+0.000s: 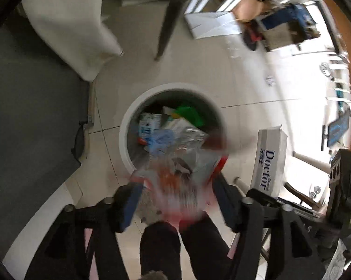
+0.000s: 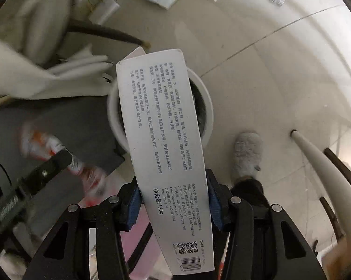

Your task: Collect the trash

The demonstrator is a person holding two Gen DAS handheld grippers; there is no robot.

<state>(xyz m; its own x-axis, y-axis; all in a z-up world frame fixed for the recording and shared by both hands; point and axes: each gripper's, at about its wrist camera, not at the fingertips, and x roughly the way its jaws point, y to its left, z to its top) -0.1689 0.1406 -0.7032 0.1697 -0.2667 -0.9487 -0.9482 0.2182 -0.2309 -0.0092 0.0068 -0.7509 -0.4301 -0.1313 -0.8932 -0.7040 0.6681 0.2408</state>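
My left tool point(image 1: 175, 200) points down over the white round bin point(image 1: 126, 130) on the tiled floor point(image 1: 222, 74). Its blue-padded fingers point(image 1: 131, 205) stand apart with a crumpled clear wrapper point(image 1: 175, 177) with red and orange print between them. The wrapper is motion-blurred, so I cannot tell whether the pads are in contact with it or whether it has come free. It sits just above the near rim of the bin. The bin already contains trash — a green piece point(image 1: 189, 114), a blue-and-white packet point(image 1: 149, 126) and silvery foil point(image 1: 189, 135).

My right tool point(image 2: 173, 200) is clamped on a long white toothpaste box point(image 2: 166, 144). Both blue pads press on the long edges of the box near its lower end. The box runs forward from the tool, printed text face up, and its far end lies over the bin point(image 2: 208, 107) opening. In the left view the same box point(image 1: 268, 161) stands just right of the bin, with the word "Doctor" visible.

In the right view the wrapper point(image 2: 47, 144) and the left tool finger point(image 2: 56, 161) appear at left, over a grey mat point(image 2: 58, 126). A grey fluffy slipper point(image 2: 247, 154) rests on the floor right of the bin. White cloth point(image 1: 70, 28) hangs beyond the bin, beside a dark chair leg point(image 1: 166, 32).
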